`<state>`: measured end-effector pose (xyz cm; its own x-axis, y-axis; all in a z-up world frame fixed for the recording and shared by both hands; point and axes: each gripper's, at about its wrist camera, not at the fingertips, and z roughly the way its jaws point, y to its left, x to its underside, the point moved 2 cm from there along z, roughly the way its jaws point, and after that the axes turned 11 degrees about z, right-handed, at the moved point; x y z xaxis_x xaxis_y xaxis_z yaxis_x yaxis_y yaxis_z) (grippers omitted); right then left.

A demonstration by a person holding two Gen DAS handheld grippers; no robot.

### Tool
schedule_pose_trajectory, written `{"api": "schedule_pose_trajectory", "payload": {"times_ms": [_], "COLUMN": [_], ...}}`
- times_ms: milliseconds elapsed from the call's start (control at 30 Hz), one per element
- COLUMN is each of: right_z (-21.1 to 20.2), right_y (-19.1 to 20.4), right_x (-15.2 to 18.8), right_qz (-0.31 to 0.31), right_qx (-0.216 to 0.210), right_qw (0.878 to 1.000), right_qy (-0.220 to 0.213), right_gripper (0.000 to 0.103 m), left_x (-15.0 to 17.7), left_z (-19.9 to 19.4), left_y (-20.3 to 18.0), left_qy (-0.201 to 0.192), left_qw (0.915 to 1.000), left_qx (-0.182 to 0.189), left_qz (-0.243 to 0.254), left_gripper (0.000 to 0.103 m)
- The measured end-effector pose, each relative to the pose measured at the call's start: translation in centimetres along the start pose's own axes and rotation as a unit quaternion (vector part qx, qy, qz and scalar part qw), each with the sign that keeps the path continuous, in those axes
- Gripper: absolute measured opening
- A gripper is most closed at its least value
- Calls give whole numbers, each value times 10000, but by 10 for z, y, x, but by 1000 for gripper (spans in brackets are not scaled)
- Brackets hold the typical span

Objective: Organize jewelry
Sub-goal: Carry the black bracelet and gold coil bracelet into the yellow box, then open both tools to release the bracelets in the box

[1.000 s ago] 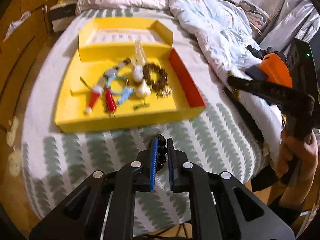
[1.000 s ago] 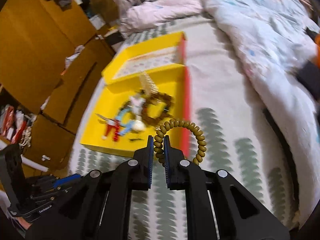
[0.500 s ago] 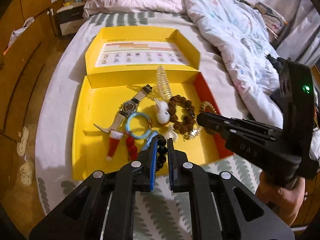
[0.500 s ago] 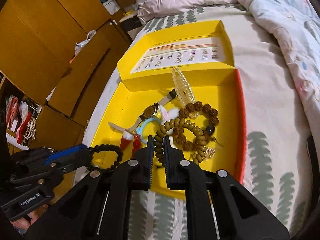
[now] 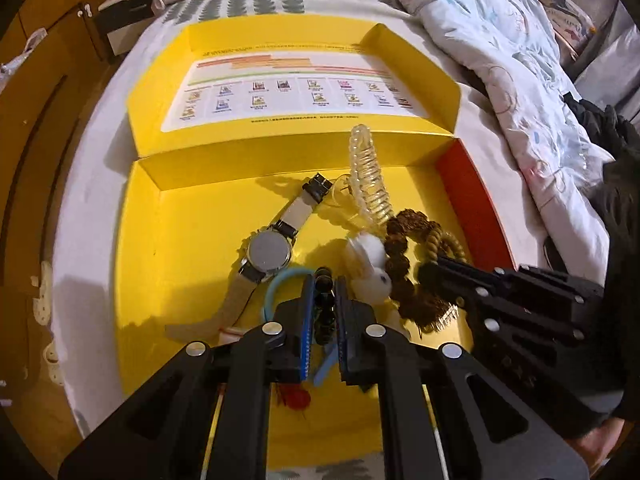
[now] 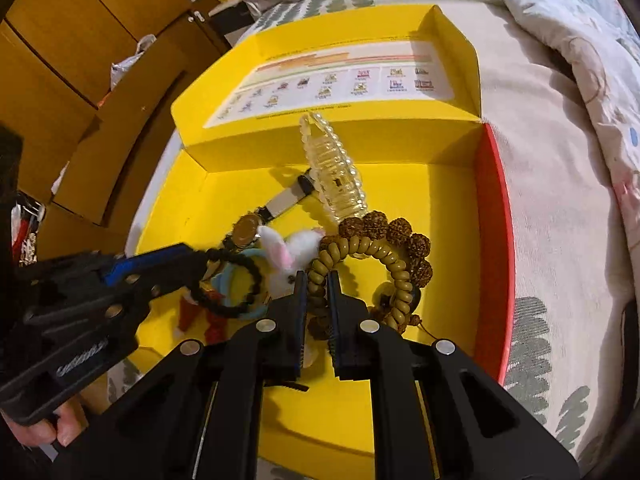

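Warm, fairly bright indoor light from above. The yellow box (image 5: 168, 264) floor carries mild glare; the watch (image 5: 269, 254) and clear hair clip (image 6: 334, 176) cast short shadows to the left. Strong fisheye curvature bends the bed (image 6: 560, 216) edges; corners vignette black. Near gripper bodies appear slightly soft.

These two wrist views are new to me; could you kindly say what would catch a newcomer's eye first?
The bright yellow box lying open on the bed fills both views, jewelry heaped in its middle: a watch, a clear hair claw, a white bunny charm. Above that heap, the left tool grips a black bead bracelet and the right tool an olive coil band.
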<state>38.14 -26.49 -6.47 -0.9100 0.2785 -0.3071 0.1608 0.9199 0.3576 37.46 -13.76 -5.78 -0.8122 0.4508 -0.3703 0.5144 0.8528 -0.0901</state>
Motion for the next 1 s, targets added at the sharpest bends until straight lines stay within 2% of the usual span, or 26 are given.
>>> {"api": "schedule_pose_trajectory", "payload": {"times_ms": [200,467,567,633,700,1000], "right_z": [8,5,1,-4,-8,-29], "right_y": [-6,-5,-3,-3,-2,6], "right_x": [-1,-2,-1,-1,0,7], "right_qz": [42,41,24,45,53,-27], "right_qx": [117,199,182,242,227,209], "right_qw": [9999,9997,9997,9995,9994,9989], "right_qy": [3,-112,-141,-220,-262,-418], "right_gripper": [12,18,19,20,20,20], "left_x": [-2,4,4,3,2,13], "left_z": [21,21,15,9,3,-22], "left_y": [17,34,31,27,24,18], "left_qy": [141,190,97,-37,-189,-381], "left_qw": [9996,9989,9985,9979,9969,9944], "left_qx": [-236,-408,-527,-648,-757,-984], "left_qz": [10,-162,-130,-78,-48,-100], "left_gripper": [10,13,34,60,64,65]}}
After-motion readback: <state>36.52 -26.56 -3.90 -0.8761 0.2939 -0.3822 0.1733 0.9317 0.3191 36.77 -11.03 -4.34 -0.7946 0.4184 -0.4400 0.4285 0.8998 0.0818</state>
